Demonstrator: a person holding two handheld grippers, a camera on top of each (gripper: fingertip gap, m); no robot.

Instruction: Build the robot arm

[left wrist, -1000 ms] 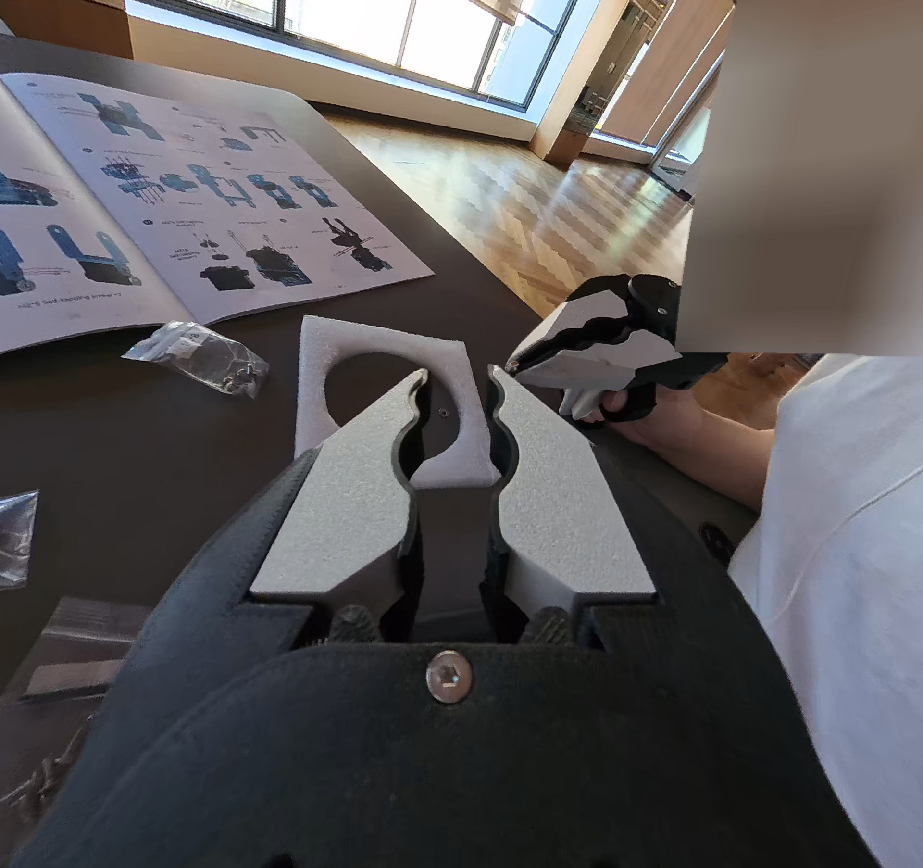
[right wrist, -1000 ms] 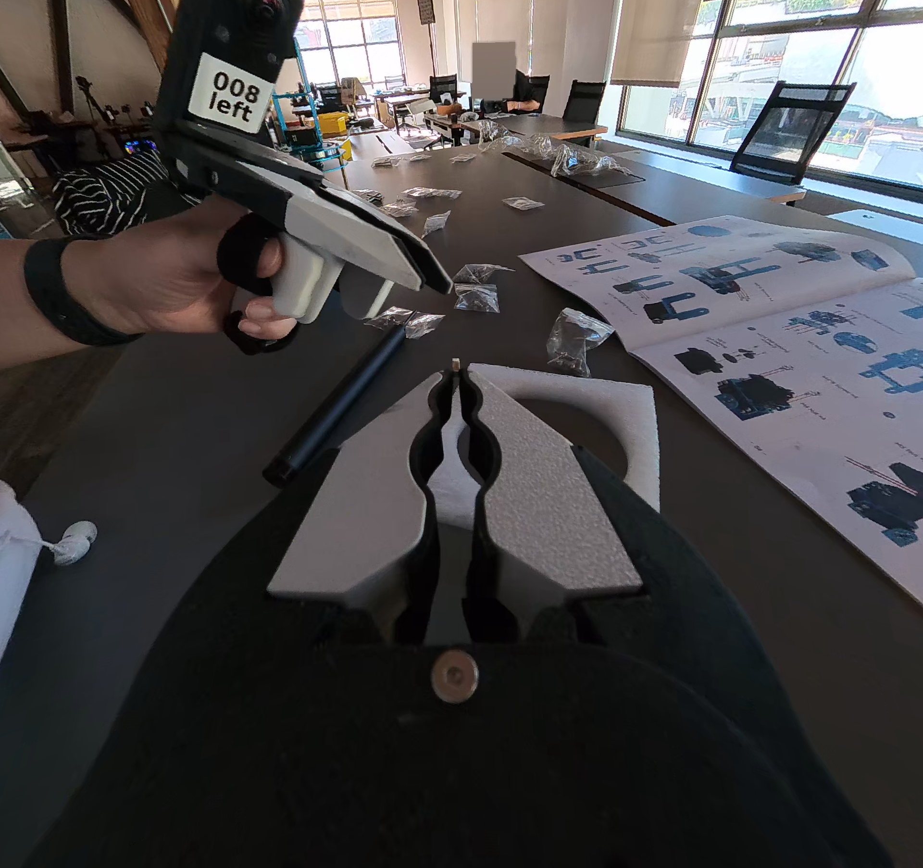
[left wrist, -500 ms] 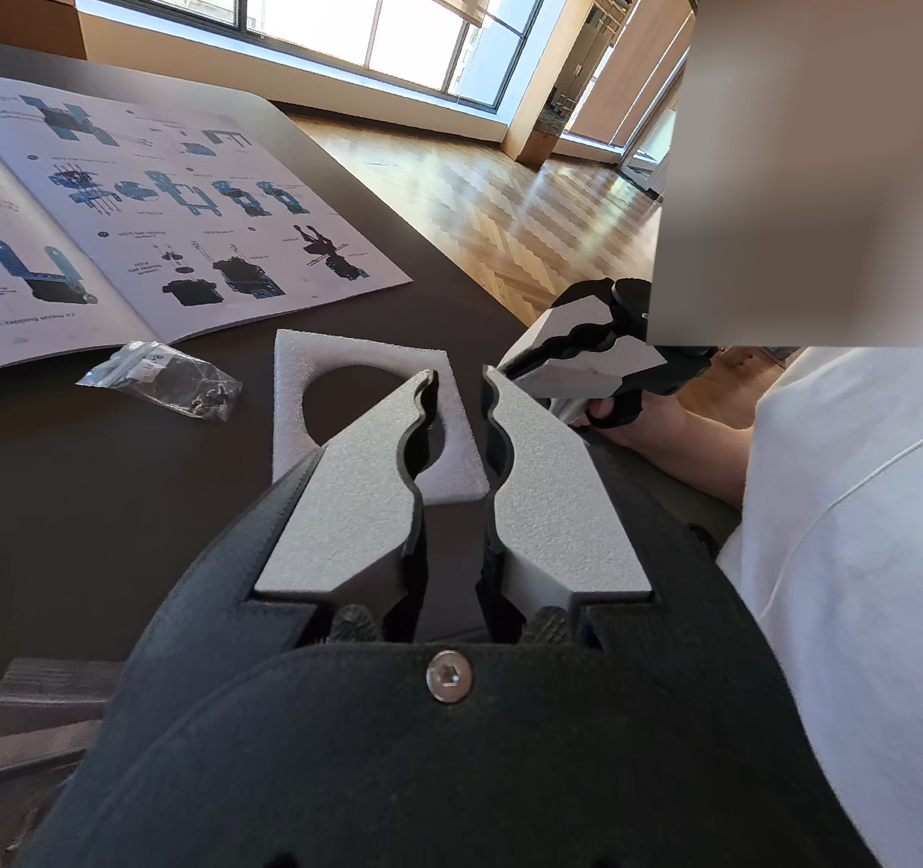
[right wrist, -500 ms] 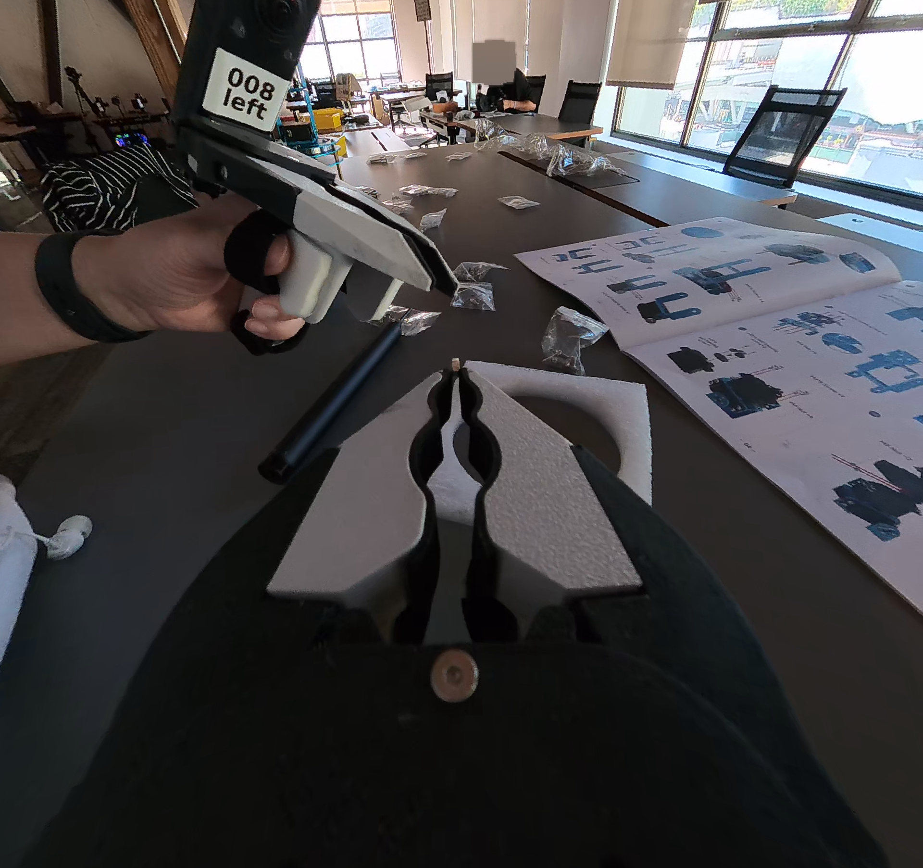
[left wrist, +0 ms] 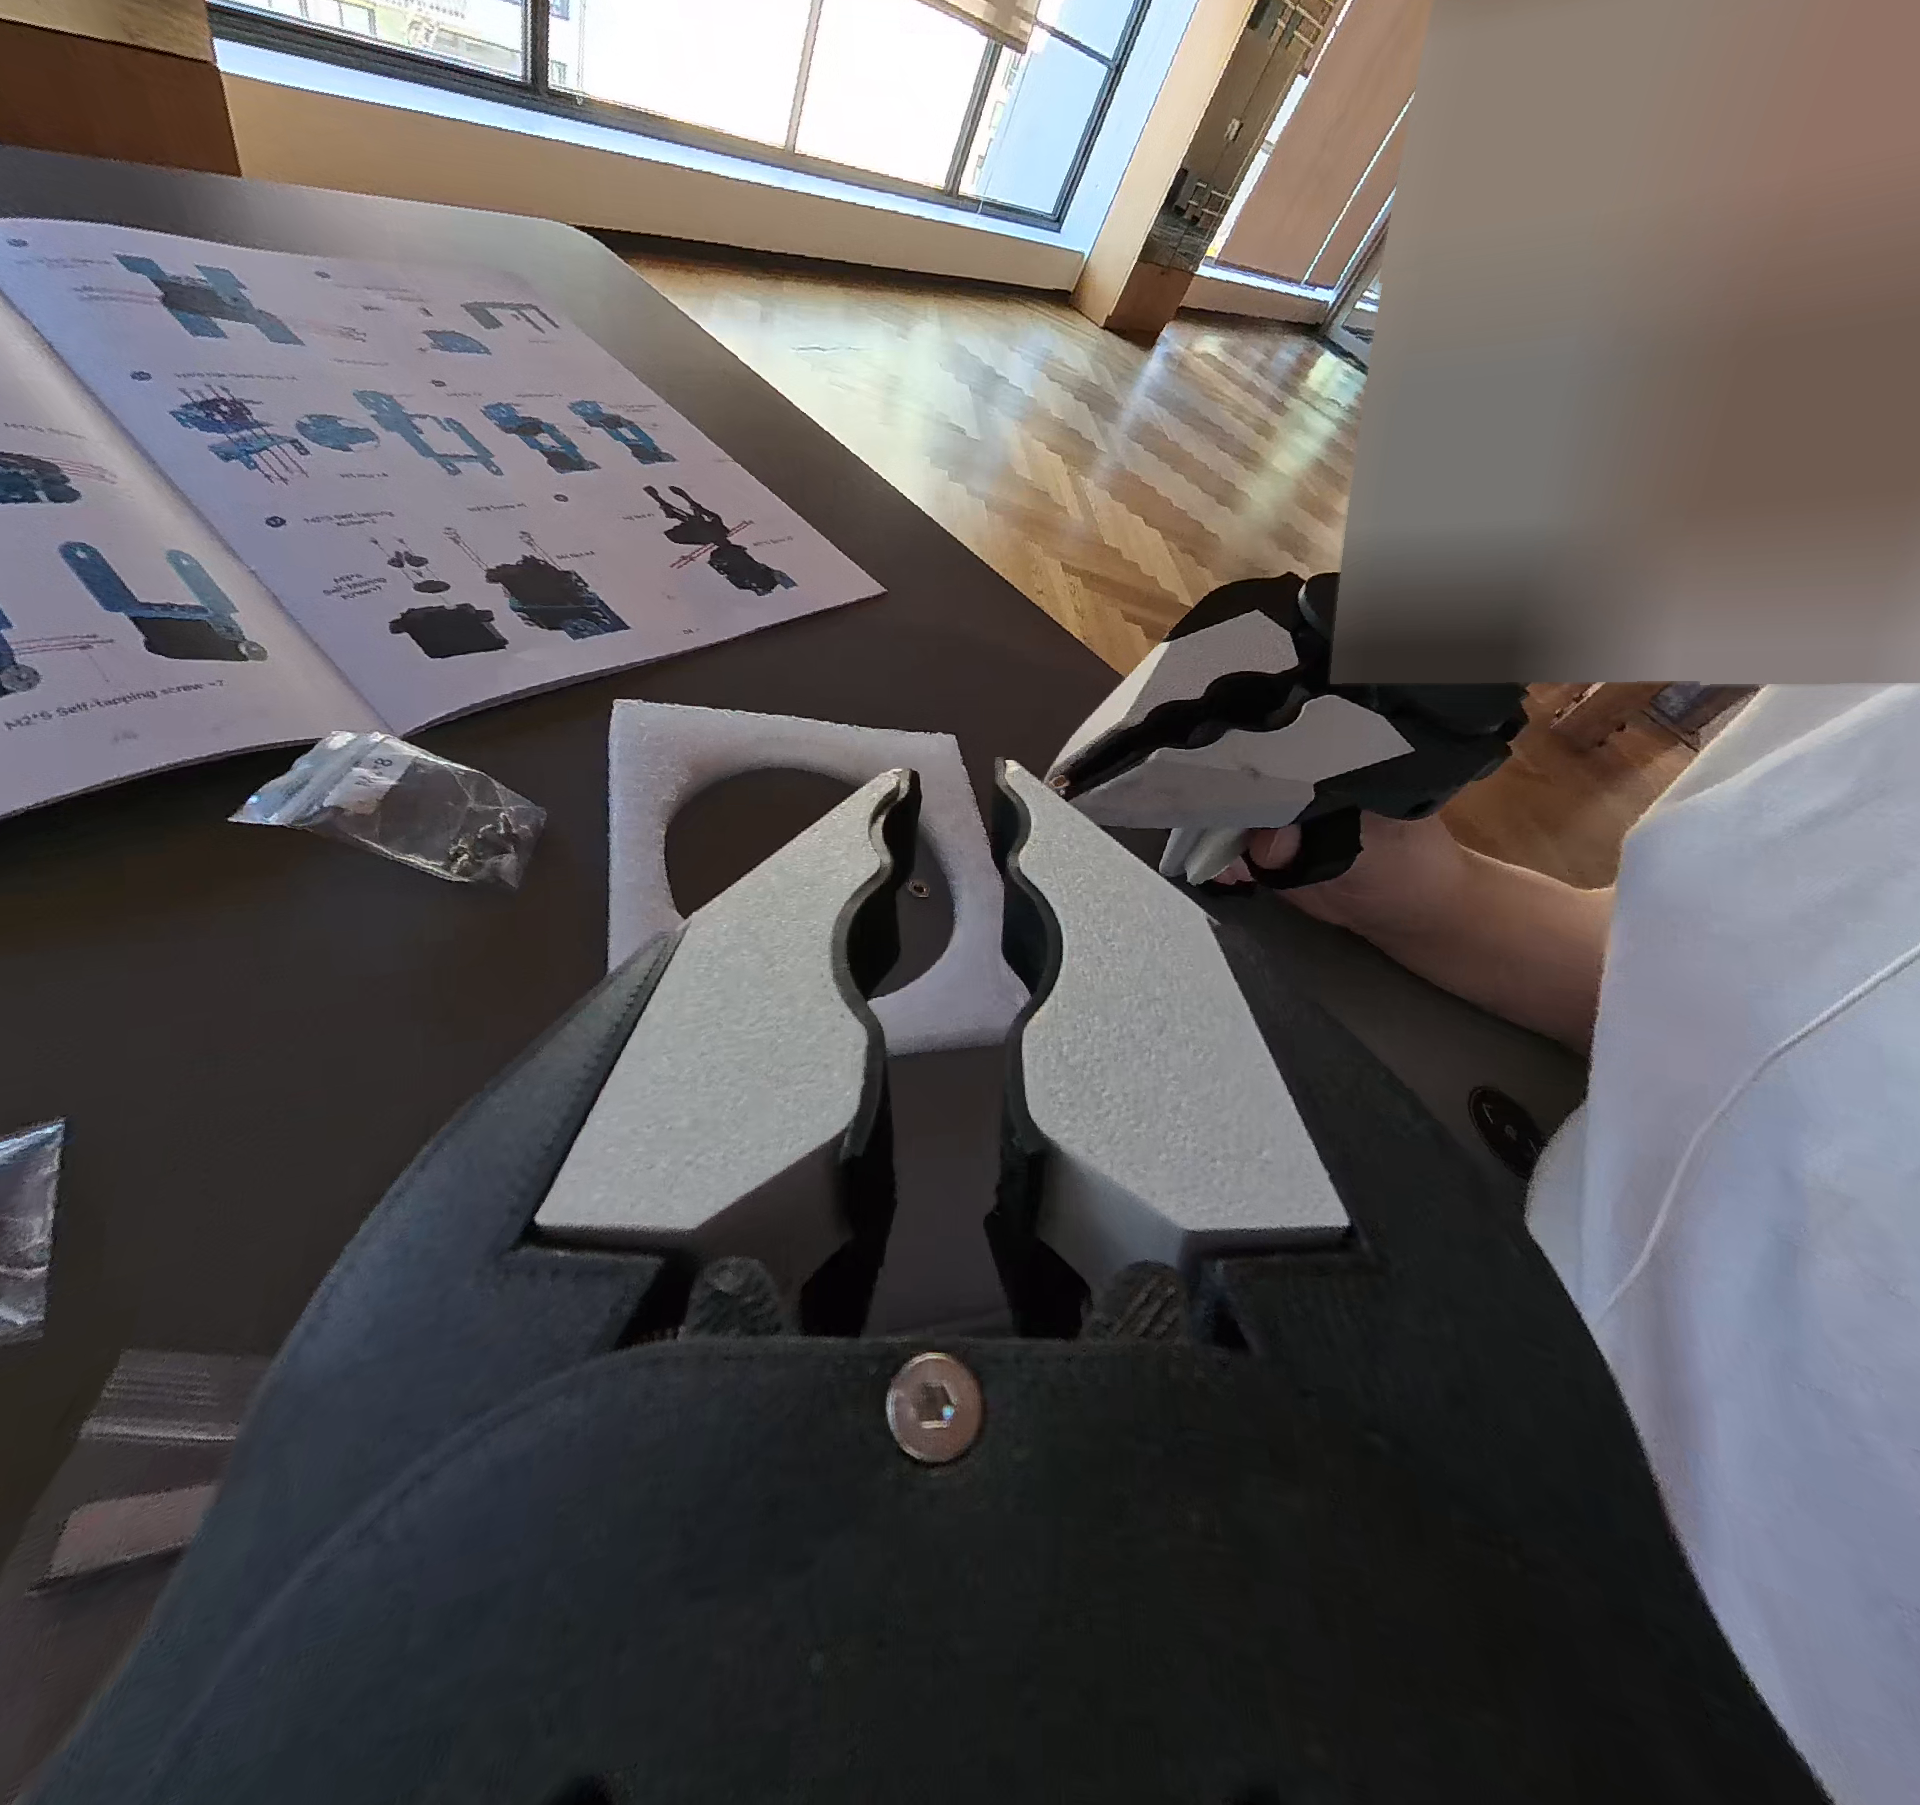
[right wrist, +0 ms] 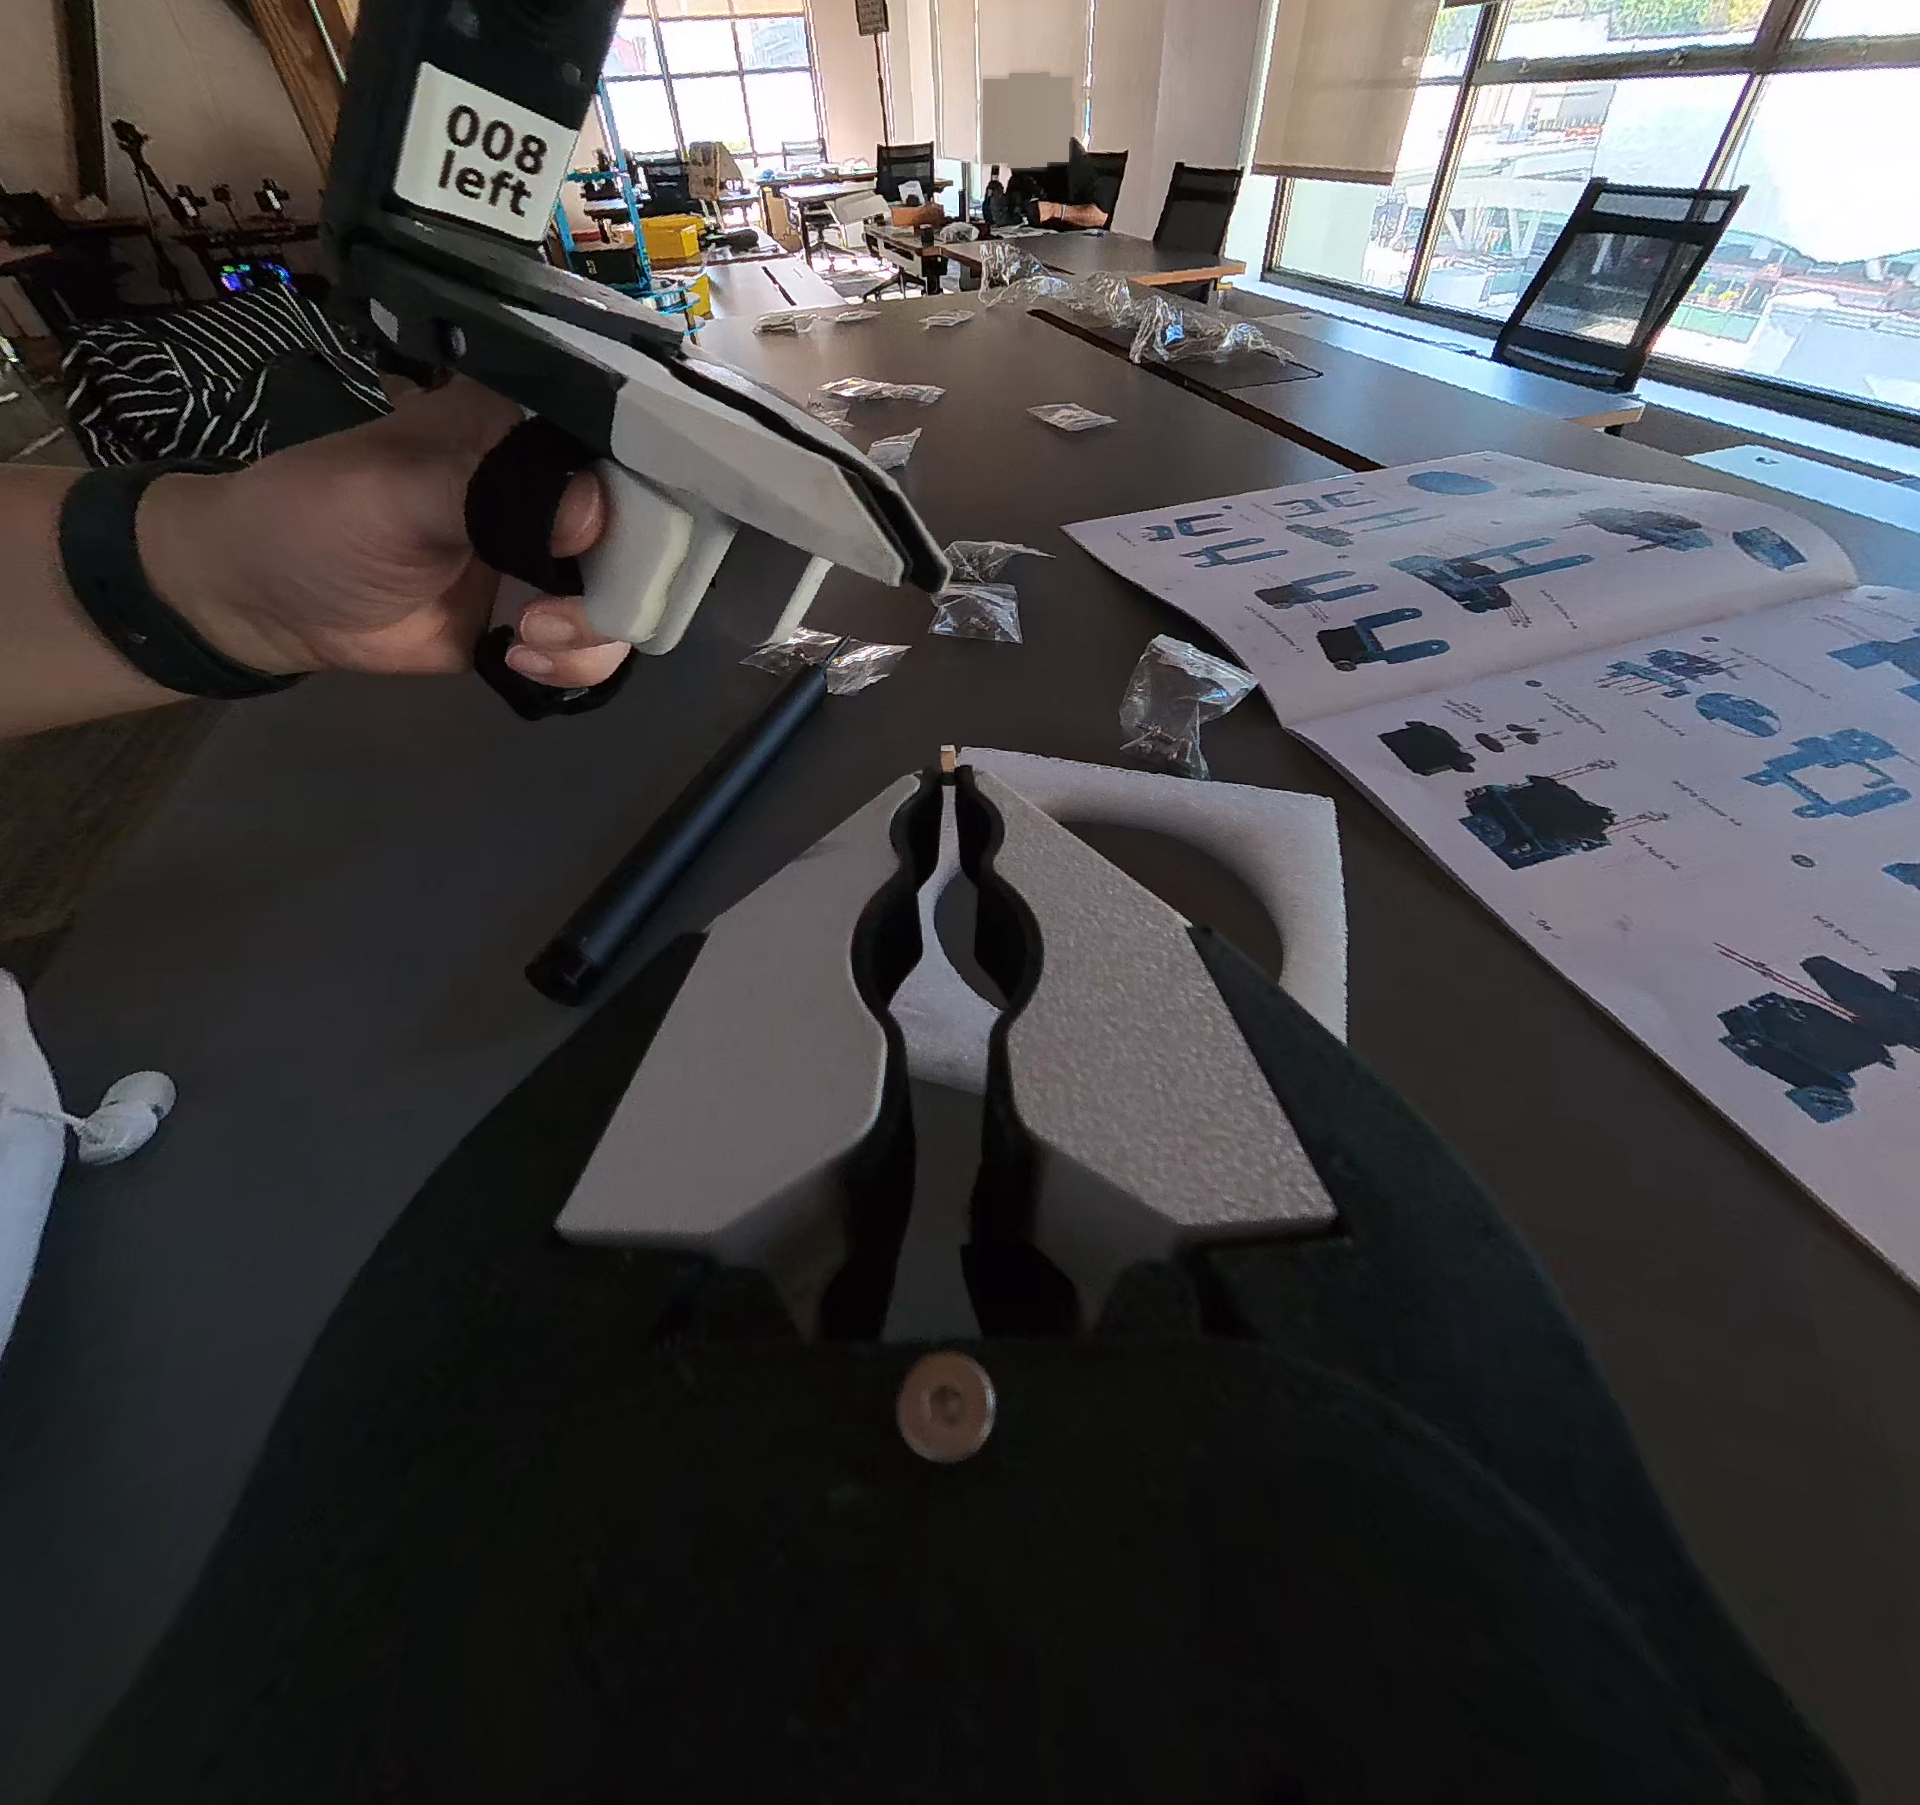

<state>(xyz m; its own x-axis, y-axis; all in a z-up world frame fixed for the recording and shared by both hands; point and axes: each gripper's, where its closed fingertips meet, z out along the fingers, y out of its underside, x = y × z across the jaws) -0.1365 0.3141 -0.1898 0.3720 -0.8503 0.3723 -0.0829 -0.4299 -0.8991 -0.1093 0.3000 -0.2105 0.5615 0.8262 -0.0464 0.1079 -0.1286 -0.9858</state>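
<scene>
Foam square [right wrist: 1174, 825] mid-frame lies under my right claw [right wrist: 948, 781] pinching a tiny screw [right wrist: 947, 759]; my left claw [left wrist: 956, 784] gapes empty.

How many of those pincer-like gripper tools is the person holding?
2. The left gripper hovers open over the white foam piece; the right gripper, beside it, is shut on a tiny pale part. None seems hidden.

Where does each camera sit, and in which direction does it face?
Left wrist view: sits on the left gripper, faces the windows over the foam piece; shows a forearm, white sleeve and right gripper.
Right wrist view: sits on the right gripper, faces down the long table; shows the hand holding the left gripper.
Shared: foam piece, open booklet.
</scene>
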